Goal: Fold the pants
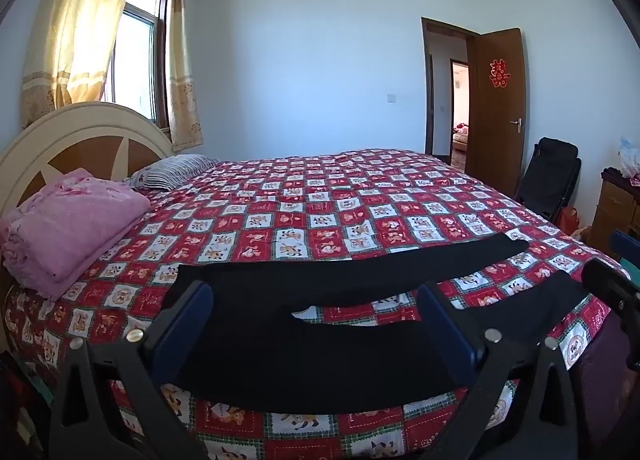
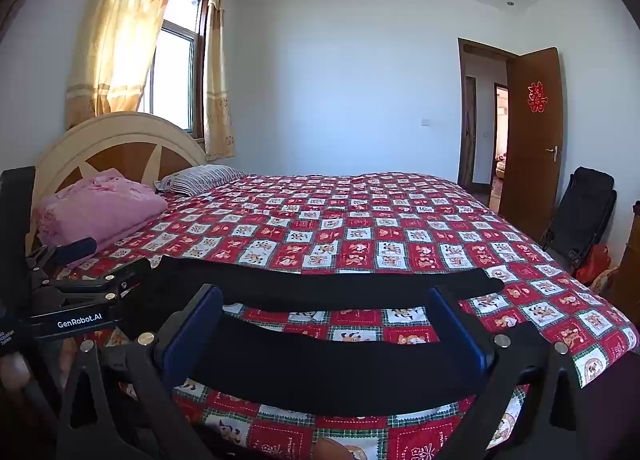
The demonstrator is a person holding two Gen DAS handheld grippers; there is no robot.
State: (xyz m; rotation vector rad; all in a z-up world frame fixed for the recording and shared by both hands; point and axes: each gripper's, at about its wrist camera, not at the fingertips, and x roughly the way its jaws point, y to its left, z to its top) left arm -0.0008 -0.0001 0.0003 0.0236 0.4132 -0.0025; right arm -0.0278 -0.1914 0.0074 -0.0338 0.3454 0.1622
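Black pants [image 1: 304,356] flat on bedspread [image 1: 320,211], waist edge hidden, left gripper [image 1: 316,324] and right gripper [image 2: 324,332] fingers apart

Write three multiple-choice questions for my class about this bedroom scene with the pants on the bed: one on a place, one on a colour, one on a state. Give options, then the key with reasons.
1. Where do the black pants lie?
A. Along the near edge of the bed
B. On the chair
C. Over the headboard

2. What colour is the folded blanket near the headboard?
A. Green
B. Pink
C. White

3. How do the left gripper and right gripper stand?
A. Both shut on the pants
B. One open, one shut
C. Both open, holding nothing

Key:
1. A: the pants are spread flat on the checked bedspread, both legs running toward the bed's right side.
2. B: the blanket is plainly pink in both views.
3. C: each wrist view shows blue fingers wide apart with the cloth lying loose beyond them.
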